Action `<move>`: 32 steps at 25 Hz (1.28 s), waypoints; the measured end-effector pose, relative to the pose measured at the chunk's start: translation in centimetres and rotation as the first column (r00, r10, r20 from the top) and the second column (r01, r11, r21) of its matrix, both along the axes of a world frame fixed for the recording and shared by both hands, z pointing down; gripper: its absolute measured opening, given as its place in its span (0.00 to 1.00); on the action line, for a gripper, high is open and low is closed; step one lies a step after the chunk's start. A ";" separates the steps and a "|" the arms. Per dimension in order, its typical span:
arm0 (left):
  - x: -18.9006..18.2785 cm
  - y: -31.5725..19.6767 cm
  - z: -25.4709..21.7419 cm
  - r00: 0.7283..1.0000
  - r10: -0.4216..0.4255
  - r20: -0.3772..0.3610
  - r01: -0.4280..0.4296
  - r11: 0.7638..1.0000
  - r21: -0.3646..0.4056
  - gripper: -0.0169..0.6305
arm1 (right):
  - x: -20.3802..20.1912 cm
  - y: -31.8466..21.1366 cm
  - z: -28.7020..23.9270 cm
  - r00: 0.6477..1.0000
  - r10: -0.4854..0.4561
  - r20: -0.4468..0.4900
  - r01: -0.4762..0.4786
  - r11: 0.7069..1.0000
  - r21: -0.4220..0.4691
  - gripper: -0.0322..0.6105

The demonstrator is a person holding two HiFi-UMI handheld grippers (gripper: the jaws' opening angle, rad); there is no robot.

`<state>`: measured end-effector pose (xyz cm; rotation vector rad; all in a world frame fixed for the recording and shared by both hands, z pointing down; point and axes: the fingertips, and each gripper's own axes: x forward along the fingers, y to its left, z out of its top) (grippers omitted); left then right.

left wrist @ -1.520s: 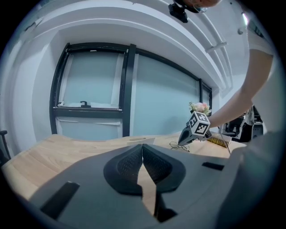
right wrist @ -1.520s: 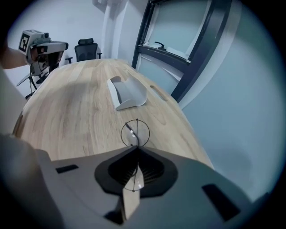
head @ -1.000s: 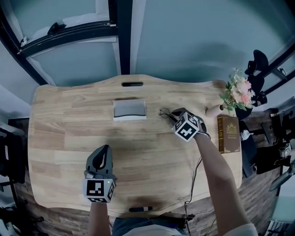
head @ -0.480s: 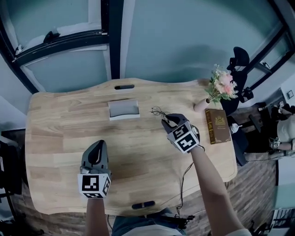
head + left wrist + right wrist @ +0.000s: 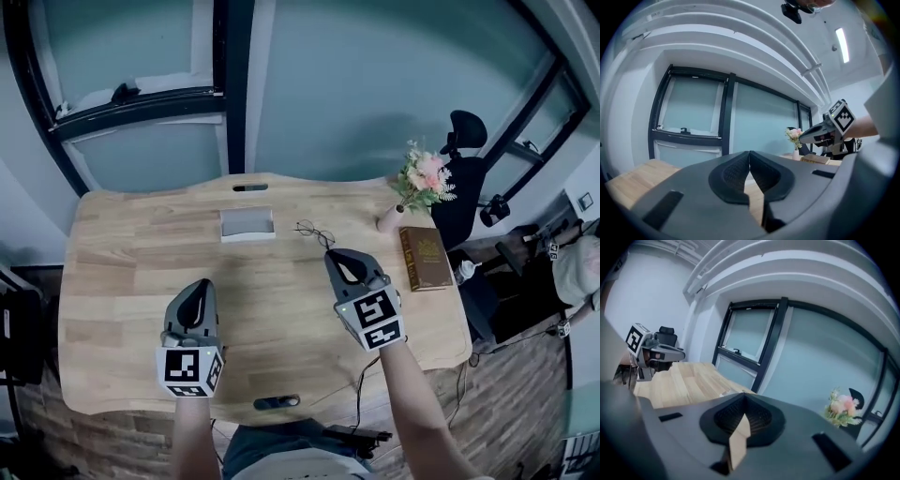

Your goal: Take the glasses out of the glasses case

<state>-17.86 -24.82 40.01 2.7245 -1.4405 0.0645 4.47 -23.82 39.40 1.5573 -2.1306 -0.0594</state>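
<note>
The right tool [image 5: 343,265] has pulled back from the glasses [image 5: 314,232], which lie on the desk [image 5: 122,272] just right of the grey case [image 5: 247,225]. Both it and the left tool [image 5: 196,292] hang over the desk, closed tight and empty.

Feeds look cool and a bit dim for me, evenly lit. A ceiling light strip [image 5: 842,44] glares in the left gripper view. Shadows on the table [image 5: 122,262] are soft. Heavy fisheye bending, dark corners in both gripper views.
</note>
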 end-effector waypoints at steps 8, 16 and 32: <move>1.7 5.8 -5.9 1.000 0.001 0.025 -0.004 0.992 0.125 0.05 | 0.1 9.2 -6.4 0.988 0.042 0.146 -0.069 0.981 0.184 0.07; 3.3 10.0 -11.0 0.999 -0.016 0.038 0.007 0.970 0.243 0.05 | -0.4 14.3 -11.7 0.987 0.014 0.161 -0.068 0.940 0.335 0.06; 5.8 12.4 -14.0 0.999 -0.004 0.042 -0.010 0.948 0.318 0.05 | 1.3 17.0 -14.6 0.962 0.027 0.270 -0.139 0.903 0.407 0.06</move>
